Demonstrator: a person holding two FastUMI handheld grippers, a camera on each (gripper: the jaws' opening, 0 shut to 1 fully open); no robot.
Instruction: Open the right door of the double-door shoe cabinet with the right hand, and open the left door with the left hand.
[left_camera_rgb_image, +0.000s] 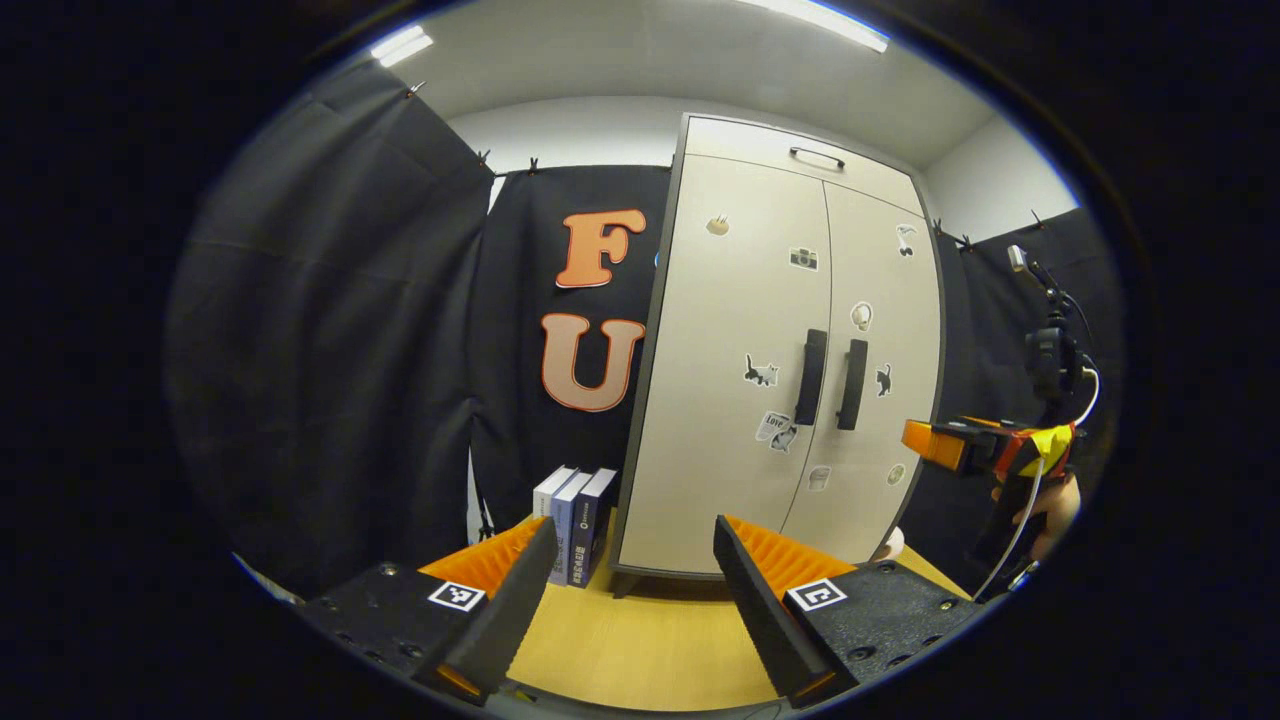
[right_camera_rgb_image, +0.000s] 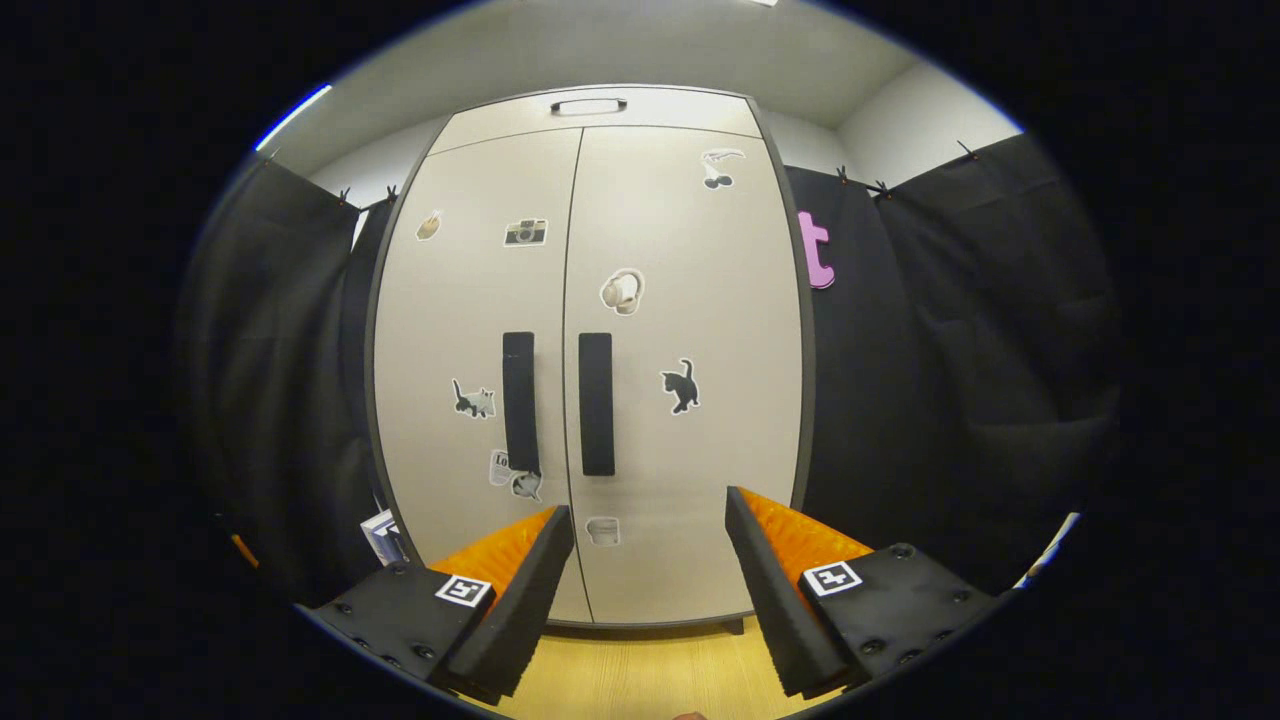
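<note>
While both doors stand closed, the double-door shoe cabinet (right_camera_rgb_image: 590, 370) rests upright on a pale wooden floor (right_camera_rgb_image: 650, 670), dead ahead in the right gripper view and right of centre in the left gripper view; left door (right_camera_rgb_image: 475, 350) and right door (right_camera_rgb_image: 685, 350) meet at a central seam, each bearing a dark vertical handle, left handle (right_camera_rgb_image: 519, 402) and right handle (right_camera_rgb_image: 596, 403), side by side and untouched; small stickers (right_camera_rgb_image: 681, 386) are scattered over both fronts; a top panel with a horizontal pull (right_camera_rgb_image: 588, 104) sits above the doors; right gripper (right_camera_rgb_image: 648, 530) is held before the cabinet's lower part, fingers spread wide, gripping nothing, apart from the doors; left gripper (left_camera_rgb_image: 635, 550) is farther back and off to the cabinet's left, fingers likewise spread wide and empty; three books (left_camera_rgb_image: 575, 520) stand upright against the cabinet's left side; a hand (left_camera_rgb_image: 1050, 505) holds the right gripper at the right edge of the left gripper view.
</note>
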